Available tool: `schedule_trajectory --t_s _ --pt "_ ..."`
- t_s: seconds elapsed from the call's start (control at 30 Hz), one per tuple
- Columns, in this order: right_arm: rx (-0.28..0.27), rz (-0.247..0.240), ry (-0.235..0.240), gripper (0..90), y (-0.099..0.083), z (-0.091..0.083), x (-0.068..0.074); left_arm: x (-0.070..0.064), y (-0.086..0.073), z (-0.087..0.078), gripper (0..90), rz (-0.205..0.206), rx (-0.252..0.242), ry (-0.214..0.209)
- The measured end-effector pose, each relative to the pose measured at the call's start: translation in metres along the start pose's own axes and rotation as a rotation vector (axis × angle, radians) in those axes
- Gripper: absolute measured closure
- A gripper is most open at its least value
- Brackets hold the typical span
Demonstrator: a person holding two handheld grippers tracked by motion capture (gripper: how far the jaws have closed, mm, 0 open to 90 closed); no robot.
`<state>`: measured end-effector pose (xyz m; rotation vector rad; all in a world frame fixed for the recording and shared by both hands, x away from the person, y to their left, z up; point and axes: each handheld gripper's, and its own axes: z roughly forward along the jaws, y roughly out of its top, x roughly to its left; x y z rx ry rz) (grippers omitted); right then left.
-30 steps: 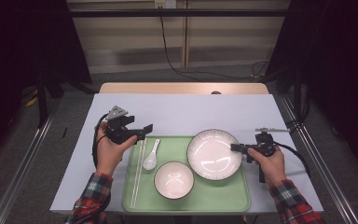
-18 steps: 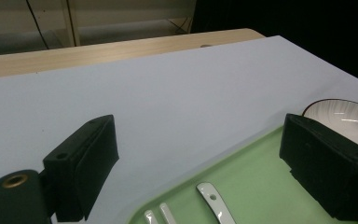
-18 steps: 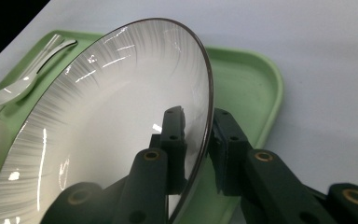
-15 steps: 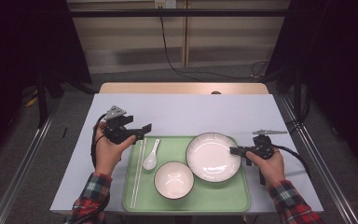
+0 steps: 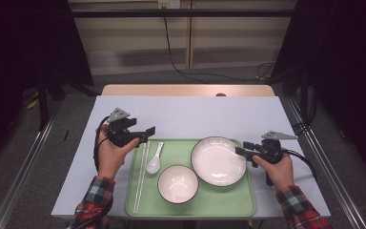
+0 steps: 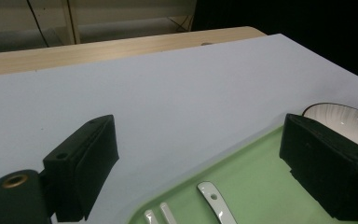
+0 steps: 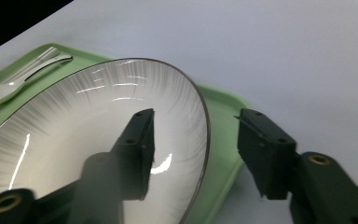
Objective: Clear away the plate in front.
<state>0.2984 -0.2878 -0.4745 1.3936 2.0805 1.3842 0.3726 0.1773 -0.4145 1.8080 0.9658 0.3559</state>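
The white plate (image 5: 218,160), finely ribbed and dark-rimmed, lies at the right of the green tray (image 5: 219,204). The right gripper (image 7: 193,140) straddles its rim with jaws apart, not clamped. The left gripper (image 5: 148,131), also spread, hovers over the tray's far-left corner. The pale table (image 5: 195,114) stands in a dim room.

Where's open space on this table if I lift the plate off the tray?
The white table cover is bare from the tray's far edge to the wooden strip, and in a narrower strip left of the tray. The tray itself is crowded: plate, bowl, spoon, chopsticks.
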Motion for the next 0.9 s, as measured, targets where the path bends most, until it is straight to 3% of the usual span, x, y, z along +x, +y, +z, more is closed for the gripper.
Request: schedule_trajectory --t_s 0.17,0.5,0.9 --pt "-0.08 -0.045 0.011 26.2 0.001 -0.006 0.001 0.0 0.001 0.0 11.3 -0.006 -0.004 0.004" --pt "-0.132 -0.112 0.048 16.3 0.003 -0.025 0.001 0.004 -0.002 -0.003 11.0 -0.013 -0.001 0.009" --pt "-0.11 -0.172 0.071 9.5 -0.003 -0.045 -0.001 0.004 -0.001 -0.013 10.5 -0.017 -0.013 0.015"
